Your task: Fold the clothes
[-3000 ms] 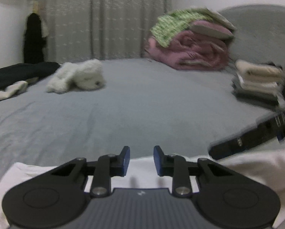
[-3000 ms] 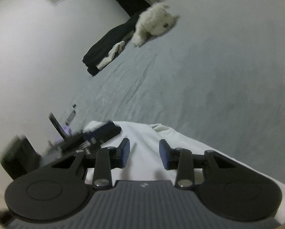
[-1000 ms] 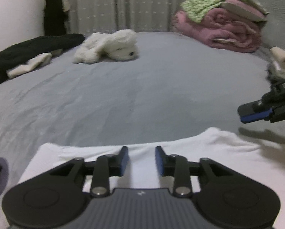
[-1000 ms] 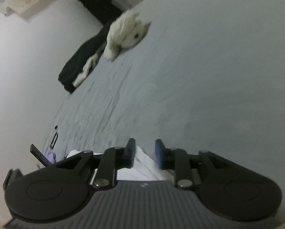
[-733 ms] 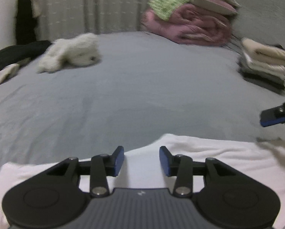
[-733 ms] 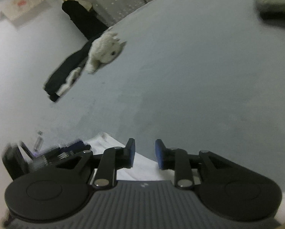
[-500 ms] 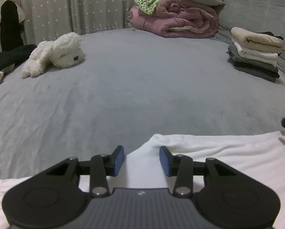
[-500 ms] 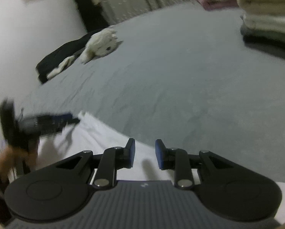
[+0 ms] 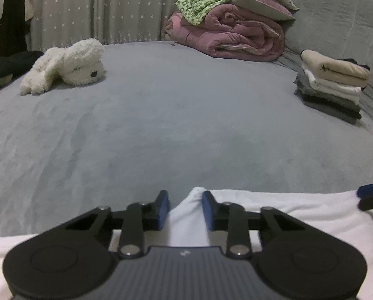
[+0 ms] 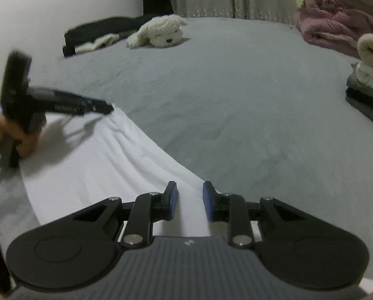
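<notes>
A white garment (image 9: 286, 210) lies spread at the near edge of the grey bed (image 9: 186, 125). In the left wrist view a raised peak of its edge fills the narrow gap between my left gripper's (image 9: 185, 207) blue pads, so that gripper is shut on the cloth. My right gripper (image 10: 190, 200) is shut on the same edge farther along, with white cloth between its pads. The garment (image 10: 99, 165) runs taut and creased between the two grippers. The right wrist view shows the left gripper (image 10: 106, 108) at the garment's far corner, held by a hand (image 10: 16, 137).
A white plush dog (image 9: 69, 65) lies at the far left of the bed, near dark clothes (image 10: 99, 32). A rolled pink quilt (image 9: 236, 37) with green cloth on top sits at the back. A stack of folded clothes (image 9: 331, 85) stands at the right.
The left gripper's jaws widened, then narrowed onto the garment's edge. The right gripper swung out to the right, and the garment's edge is now stretched between the two grippers.
</notes>
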Action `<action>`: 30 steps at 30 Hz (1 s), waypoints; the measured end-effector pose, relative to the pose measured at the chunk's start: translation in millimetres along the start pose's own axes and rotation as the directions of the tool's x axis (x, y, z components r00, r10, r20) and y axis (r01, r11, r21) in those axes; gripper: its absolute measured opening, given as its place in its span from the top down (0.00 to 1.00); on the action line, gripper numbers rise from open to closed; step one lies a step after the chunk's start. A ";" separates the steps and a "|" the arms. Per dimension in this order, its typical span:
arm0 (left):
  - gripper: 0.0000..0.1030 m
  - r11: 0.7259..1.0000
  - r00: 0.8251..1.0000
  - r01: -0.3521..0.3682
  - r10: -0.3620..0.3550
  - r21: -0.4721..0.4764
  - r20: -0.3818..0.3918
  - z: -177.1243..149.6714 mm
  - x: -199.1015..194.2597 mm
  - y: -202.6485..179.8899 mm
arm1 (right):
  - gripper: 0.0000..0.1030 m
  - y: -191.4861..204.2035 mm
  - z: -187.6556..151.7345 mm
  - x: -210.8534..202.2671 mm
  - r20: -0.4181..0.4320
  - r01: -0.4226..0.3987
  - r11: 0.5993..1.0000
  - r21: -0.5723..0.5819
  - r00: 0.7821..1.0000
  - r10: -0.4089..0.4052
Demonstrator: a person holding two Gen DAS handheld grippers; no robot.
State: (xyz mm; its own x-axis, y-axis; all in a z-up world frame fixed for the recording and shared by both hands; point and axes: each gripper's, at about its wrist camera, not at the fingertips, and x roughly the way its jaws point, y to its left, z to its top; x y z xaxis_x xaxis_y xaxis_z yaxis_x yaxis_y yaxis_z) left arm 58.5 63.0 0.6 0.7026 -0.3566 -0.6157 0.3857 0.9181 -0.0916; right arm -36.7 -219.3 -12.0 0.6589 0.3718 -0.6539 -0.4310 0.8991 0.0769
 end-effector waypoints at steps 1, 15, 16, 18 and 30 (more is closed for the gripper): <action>0.85 1.000 1.000 0.001 -0.001 -0.005 0.008 -0.3 -0.7 -0.1 | 0.83 2.5 -2.2 -1.1 0.006 0.012 1.000 -0.019 1.000 -0.011; 0.96 0.998 0.993 -0.014 0.020 -0.058 0.116 -4.9 -7.8 -2.4 | 0.98 8.6 -14.8 -13.7 0.082 0.131 0.990 -0.046 0.989 -0.127; 0.96 0.998 0.993 -0.025 0.031 -0.057 0.113 -4.6 -5.6 -3.4 | 0.98 8.1 -15.2 -14.5 0.086 0.138 0.990 -0.040 0.987 -0.134; 0.96 0.997 0.993 -0.069 0.071 -0.021 0.094 -5.3 1.3 -10.1 | 0.98 7.2 -15.9 -16.1 0.095 0.152 0.988 -0.029 0.984 -0.149; 0.70 0.955 0.964 -0.259 0.246 0.143 0.102 -5.1 4.8 -41.1 | 0.64 1.9 -20.1 -25.6 0.147 0.232 0.972 0.039 0.961 -0.235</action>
State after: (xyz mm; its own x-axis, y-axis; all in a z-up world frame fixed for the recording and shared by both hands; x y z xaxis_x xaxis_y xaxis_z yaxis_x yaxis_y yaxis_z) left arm 42.9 24.4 -2.6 0.8330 -0.1356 -0.5364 0.2722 0.9445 0.1839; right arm -66.7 -231.7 -10.3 0.8251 0.1798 -0.5356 -0.2422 0.9690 -0.0478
